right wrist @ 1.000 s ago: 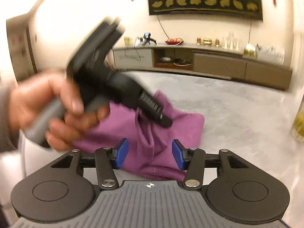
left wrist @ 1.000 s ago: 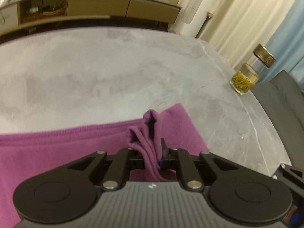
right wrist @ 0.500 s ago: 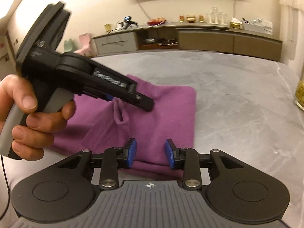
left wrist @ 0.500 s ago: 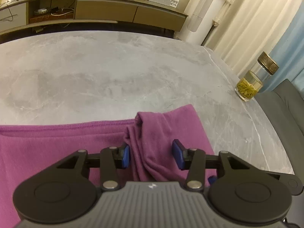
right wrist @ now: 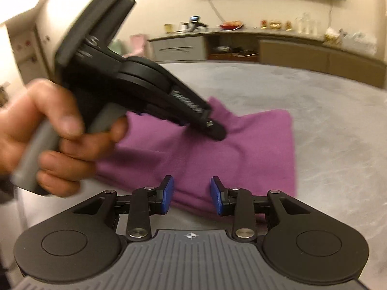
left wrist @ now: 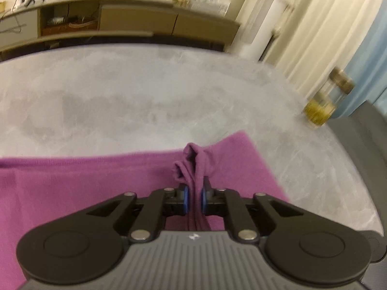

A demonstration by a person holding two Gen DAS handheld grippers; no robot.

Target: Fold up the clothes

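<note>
The purple garment (left wrist: 92,181) lies spread across the lower half of the left wrist frame on the grey table (left wrist: 145,101), already doubled over at least once by the look of its layered near edge in the right wrist view. The left hand-held gripper (left wrist: 193,197) is pinching a bunched ridge of that cloth between its blue pads, the gathered fabric poking up just past the tips. The right hand-held gripper (right wrist: 191,197) stands spread, its pads apart over the garment's near edge at lower centre, holding nothing. The pinch takes in several folds at once, so I judge that a lift could drag lower layers along and undo the stack, or the thin bunch could slip out if the pull is sharp. The jar (left wrist: 324,106) at the right edge of the left frame stands near the table's rim, and a wide sweep of cloth might knock it. Only the right wrist view shows the person's hand (right wrist: 46,135) on the left tool and the garment's full outline; only the left view shows the pinch itself and the jar.
</note>
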